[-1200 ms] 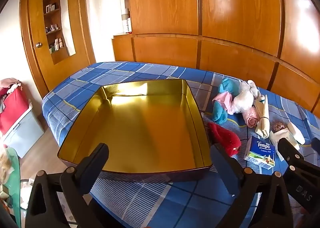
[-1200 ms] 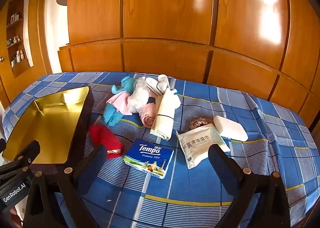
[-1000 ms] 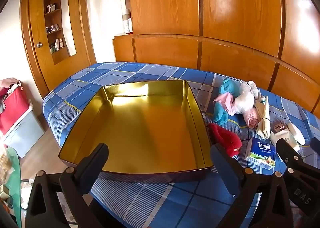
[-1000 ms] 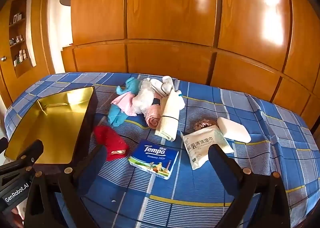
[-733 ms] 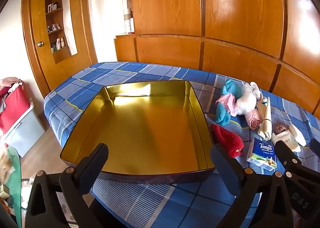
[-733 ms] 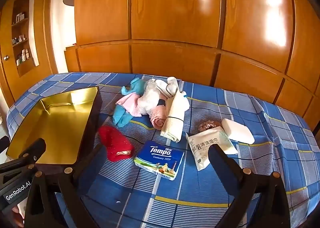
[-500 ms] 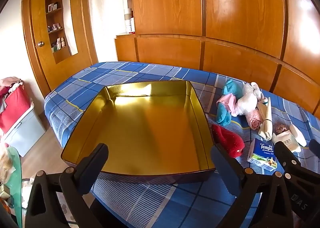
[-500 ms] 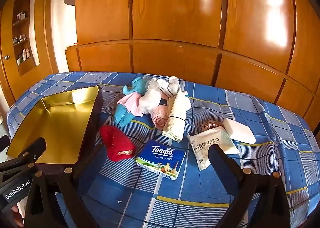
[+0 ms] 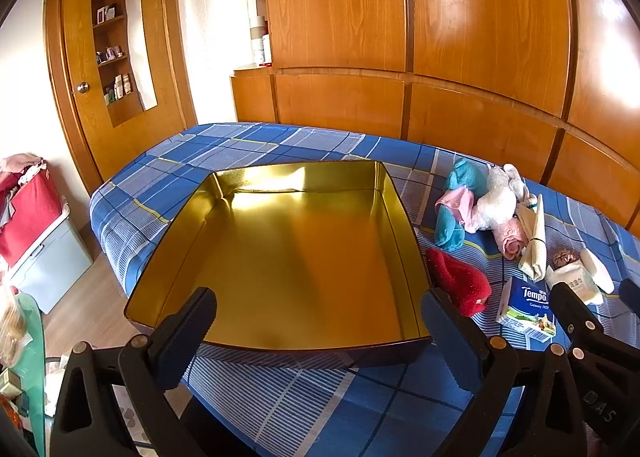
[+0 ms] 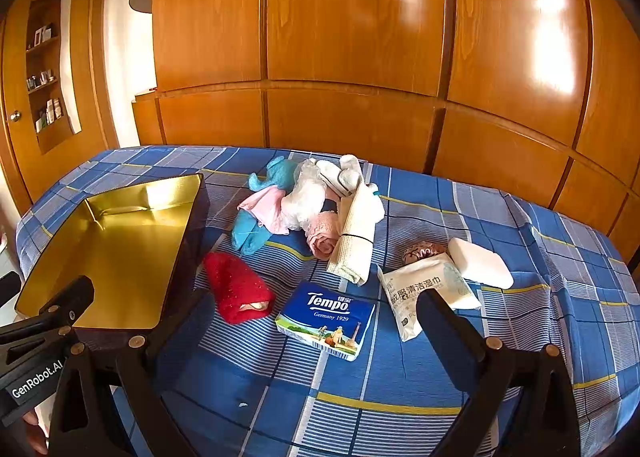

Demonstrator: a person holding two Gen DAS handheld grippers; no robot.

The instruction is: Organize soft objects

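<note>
An empty gold tin tray (image 9: 224,201) (image 10: 60,253) lies on the blue plaid bed. To its right lie a red sock (image 10: 238,287) (image 9: 460,279), a Tempo tissue pack (image 10: 326,321) (image 9: 528,305), a wet-wipe pack (image 10: 428,289), a white pad (image 10: 480,263), a cream rolled cloth (image 10: 356,241), a pink roll (image 10: 322,241), and a pile of teal, pink and white soft things (image 10: 288,197) (image 9: 476,201). My left gripper (image 9: 320,325) is open and empty before the tray's near rim. My right gripper (image 10: 308,333) is open and empty, near the tissue pack.
Wooden wardrobe panels (image 10: 360,57) stand behind the bed. A door with a shelf niche (image 9: 116,57) is at the left. A red bag on a grey box (image 9: 36,225) sits on the floor at the left, beyond the bed's edge.
Both grippers have drifted slightly left and back, so the tray and objects sit a little further right in each view. Both stay open and empty.
</note>
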